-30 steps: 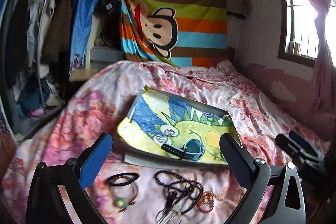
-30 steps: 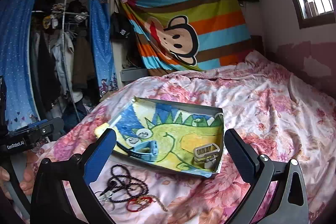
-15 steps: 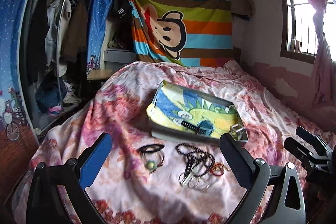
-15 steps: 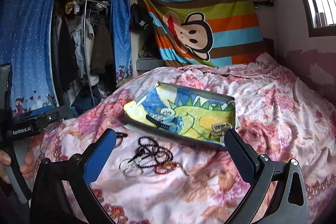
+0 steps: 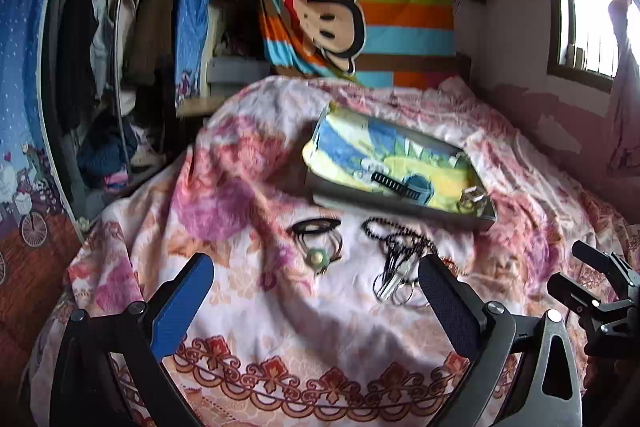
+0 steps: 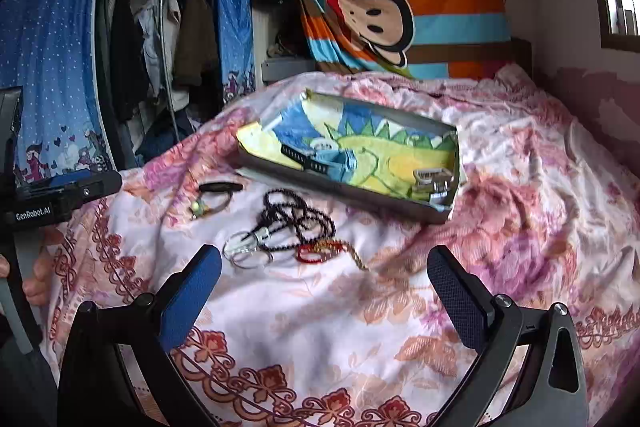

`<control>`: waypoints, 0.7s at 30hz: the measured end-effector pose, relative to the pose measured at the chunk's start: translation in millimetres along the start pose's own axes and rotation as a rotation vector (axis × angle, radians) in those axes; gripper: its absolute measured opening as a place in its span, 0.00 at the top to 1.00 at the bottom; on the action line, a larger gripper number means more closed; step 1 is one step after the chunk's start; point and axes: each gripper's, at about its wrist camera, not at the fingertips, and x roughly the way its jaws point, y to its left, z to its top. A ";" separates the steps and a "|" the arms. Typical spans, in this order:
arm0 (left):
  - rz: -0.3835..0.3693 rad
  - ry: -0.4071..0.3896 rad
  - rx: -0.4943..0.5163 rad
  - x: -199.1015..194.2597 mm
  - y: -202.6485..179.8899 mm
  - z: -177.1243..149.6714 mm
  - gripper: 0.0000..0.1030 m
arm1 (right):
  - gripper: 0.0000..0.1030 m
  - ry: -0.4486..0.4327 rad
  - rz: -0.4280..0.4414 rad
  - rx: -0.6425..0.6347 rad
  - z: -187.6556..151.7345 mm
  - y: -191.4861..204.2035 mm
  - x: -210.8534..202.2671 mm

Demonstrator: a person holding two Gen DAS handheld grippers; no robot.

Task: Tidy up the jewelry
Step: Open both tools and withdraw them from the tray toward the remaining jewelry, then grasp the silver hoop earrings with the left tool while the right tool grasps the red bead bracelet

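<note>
Jewelry: beads (image 6: 298,217), bangles (image 5: 318,241) and red ring (image 6: 314,251) lie on the quilt (image 6: 320,327) just before the tray (image 6: 436,213). Both grippers, left (image 5: 316,291) and right (image 6: 326,287), gape wide and empty, pulled back since a second ago; next pick pending.

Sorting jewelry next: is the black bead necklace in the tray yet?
Out. The bead necklace lies tangled on the bedspread, in front of the tray.

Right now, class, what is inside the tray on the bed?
Inside the tray lie a dark watch and a pale clasp-like piece on a dinosaur-print cloth. The cloth hides the tray's floor, so anything under it cannot be seen.
</note>
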 end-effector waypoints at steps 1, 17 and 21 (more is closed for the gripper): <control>0.005 0.018 0.001 2.7 0.4 -0.5 0.00 | 0.02 0.018 -0.003 -0.003 -3.9 -0.9 3.8; -0.065 0.222 0.030 45.8 -7.2 -10.4 0.00 | 0.02 0.299 0.126 0.001 -13.6 -45.5 72.0; -0.177 0.235 0.044 52.5 -20.1 -11.2 0.00 | 0.02 0.308 0.140 -0.037 -6.8 -52.0 82.7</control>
